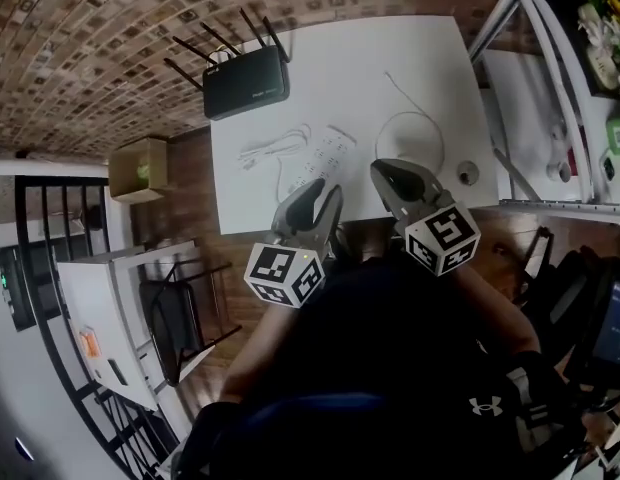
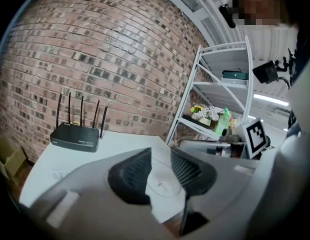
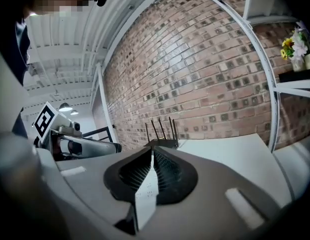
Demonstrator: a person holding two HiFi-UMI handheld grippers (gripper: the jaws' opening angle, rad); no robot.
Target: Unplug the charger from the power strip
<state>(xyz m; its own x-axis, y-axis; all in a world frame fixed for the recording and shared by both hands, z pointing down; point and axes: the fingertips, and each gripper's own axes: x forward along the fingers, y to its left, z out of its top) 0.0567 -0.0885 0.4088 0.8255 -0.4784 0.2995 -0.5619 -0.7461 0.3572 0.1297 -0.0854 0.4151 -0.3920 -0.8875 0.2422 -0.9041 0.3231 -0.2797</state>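
A white power strip [image 1: 325, 156] lies on the white table [image 1: 420, 58] in the head view, with a white cable bundle [image 1: 273, 150] just to its left. I cannot tell whether a charger sits in the strip. My left gripper [image 1: 325, 190] hovers over the table's near edge, just short of the strip. In the left gripper view this gripper [image 2: 161, 166] is open, with only bare table showing between its ribbed pads. My right gripper [image 1: 385, 171] hangs beside it to the right. In its own view this gripper [image 3: 152, 159] is shut, and nothing is gripped.
A black router [image 1: 246, 80] with several antennas stands at the table's far left corner. A thin wire loop [image 1: 410, 128] and a small round object [image 1: 468, 173] lie right of the strip. A white metal shelf [image 2: 225, 84] stands on the right, and a cardboard box [image 1: 140, 168] sits on the floor to the left.
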